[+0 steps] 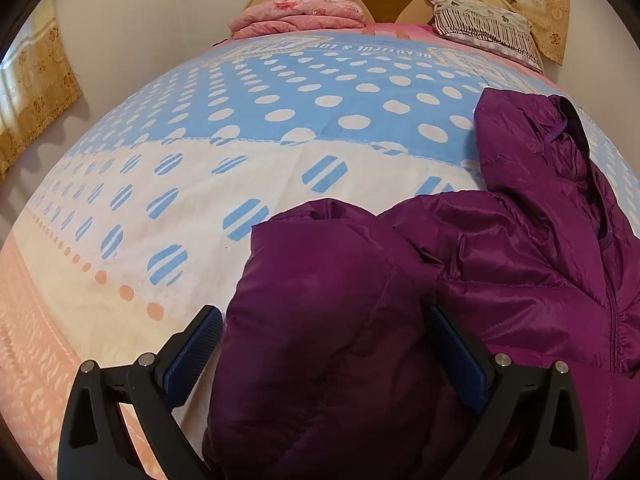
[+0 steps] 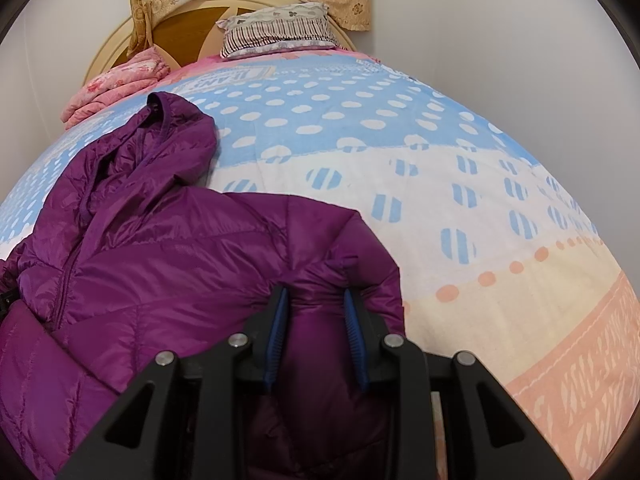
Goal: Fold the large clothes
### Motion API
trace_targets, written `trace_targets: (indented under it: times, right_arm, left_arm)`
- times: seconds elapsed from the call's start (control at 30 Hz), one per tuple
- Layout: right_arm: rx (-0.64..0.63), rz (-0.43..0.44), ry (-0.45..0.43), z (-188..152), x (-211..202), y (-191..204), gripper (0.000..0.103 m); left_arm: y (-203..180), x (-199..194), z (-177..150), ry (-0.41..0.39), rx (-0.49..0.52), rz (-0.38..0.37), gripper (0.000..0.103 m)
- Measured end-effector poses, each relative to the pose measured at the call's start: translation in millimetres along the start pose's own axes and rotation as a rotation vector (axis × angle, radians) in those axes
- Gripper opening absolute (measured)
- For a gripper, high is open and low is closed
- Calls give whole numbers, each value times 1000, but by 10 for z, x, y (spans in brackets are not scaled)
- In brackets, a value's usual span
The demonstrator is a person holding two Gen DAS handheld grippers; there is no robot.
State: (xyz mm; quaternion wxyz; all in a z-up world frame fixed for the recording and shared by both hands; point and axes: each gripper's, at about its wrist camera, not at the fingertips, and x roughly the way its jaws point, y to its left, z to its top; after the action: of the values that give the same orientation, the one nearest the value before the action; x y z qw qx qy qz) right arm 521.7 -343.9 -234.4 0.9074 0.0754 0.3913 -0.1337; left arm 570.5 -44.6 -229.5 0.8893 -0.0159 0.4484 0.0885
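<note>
Purple puffer jacket is lying on the bed, on the polka-dot bedspread, toward the foot edge nearest the tools. Hood is pointing toward the headboard end; zipper front is facing up. Body is rumpled, not yet squared.

Left tool is standing with its jaws at their widest. A bulk of jacket fabric, probably a sleeve or side panel, is sitting between the pads; the left pad is clear of the cloth, while contact at the right pad cannot be told. Judged as not gripping.

Right tool is pinching a bunched fold of the jacket between narrow jaws; the fabric is puckering at the pads, so the grip is reading as firm.

Progress, as a judgement: early. One side portion is appearing doubled over the body near the foot edge, but no neat rectangle is forming. Hood is lying unfolded, and the far side is spreading loose.

Remaining: bringing both sides inward, tucking the hood, folding lengthwise, flattening.

Pink blanket and pillow are sitting at the headboard end, well apart from the jacket.
</note>
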Motion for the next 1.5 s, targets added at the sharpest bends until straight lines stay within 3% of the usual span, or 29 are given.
trace_targets:
  times: [0.3,0.5,0.53,0.6,0.67,0.77,0.9,1.03,1.17,1.37,1.4,1.47,1.5]
  right_arm:
    - [-1,-2,0,-1,6,5,33]
    - [-8,-11,12,14,17,18,33]
    - [-15,-5,23,35,-2,25,35]
    - [-22,46,49,158,-80,5,46]
    - [-4,102,24,346,-178,-16,73]
    - [15,152,-7,757,-180,18,77]
    - [-4,243,16,1225,125,243,77]
    - [-44,273,54,1486,508,495,77]
    - [-61,270,88,1595,864,664,77]
    - [-49,300,162,1770,1349,677,74]
    - [-43,313,177,1776,1409,692,73]
    - [-68,325,214,1747,1527,761,57]
    - [-94,302,202,1742,1519,793,53]
  left_arm:
    - [-15,4,8,-1,7,8,102]
    - [52,-4,60,42,-1,-33,102]
    - [59,-45,105,59,31,-39,102]
    - [96,-223,220,17,41,-61,102]
    - [107,-428,436,-62,33,-145,102]
    - [-66,-438,773,-87,46,-222,102]
    - [-369,-161,1079,-64,46,-239,102]
    - [-611,162,1334,-46,69,-222,102]
    - [-752,430,1544,-44,106,-240,102]
    - [-900,769,1683,14,114,-325,101]
    - [-926,809,1692,20,111,-342,98]
    - [-1003,883,1673,32,136,-368,59]
    - [-1060,912,1651,56,162,-394,24]
